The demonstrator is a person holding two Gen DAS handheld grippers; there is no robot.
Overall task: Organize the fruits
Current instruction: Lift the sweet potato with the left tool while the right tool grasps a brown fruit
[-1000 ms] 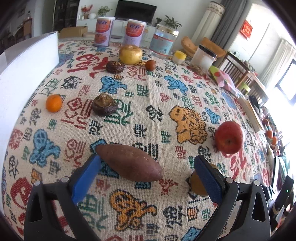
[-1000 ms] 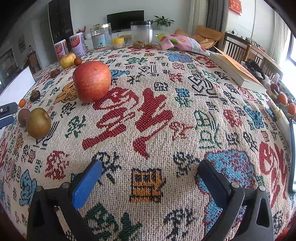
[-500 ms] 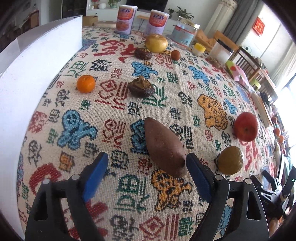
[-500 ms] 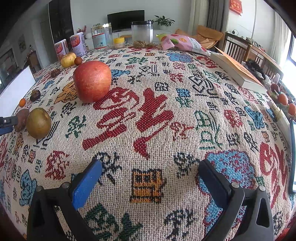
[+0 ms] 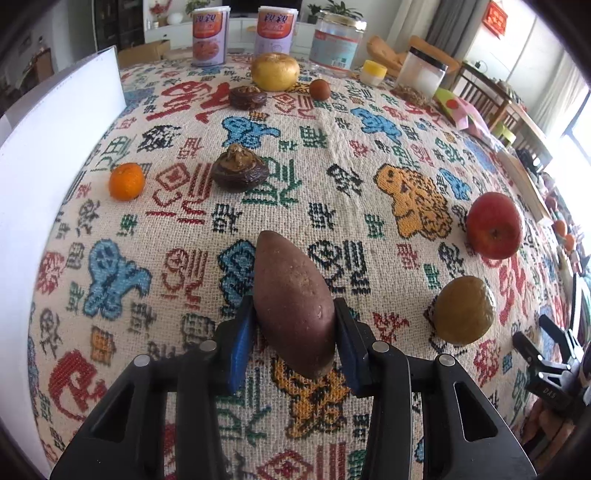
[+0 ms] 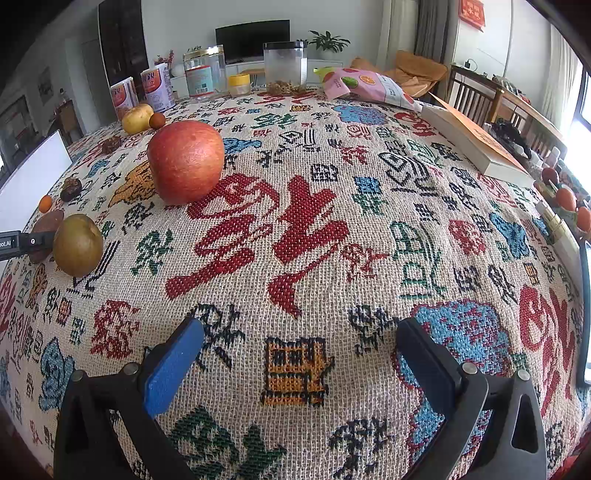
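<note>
My left gripper is shut on a purple-brown sweet potato that lies on the patterned tablecloth. A red apple, a green-brown round fruit, a small orange, a yellow fruit and a small brown fruit lie around it. My right gripper is open and empty above bare cloth. In the right wrist view the red apple and the green-brown fruit lie far left, with the left gripper at the edge.
Two dried mushrooms lie on the cloth. A white board stands along the left edge. Cans, jars and a snack bag line the back. A book lies at the right.
My left gripper swung round to line up with the sweet potato, moved in and shut on it. The right gripper has not moved.
</note>
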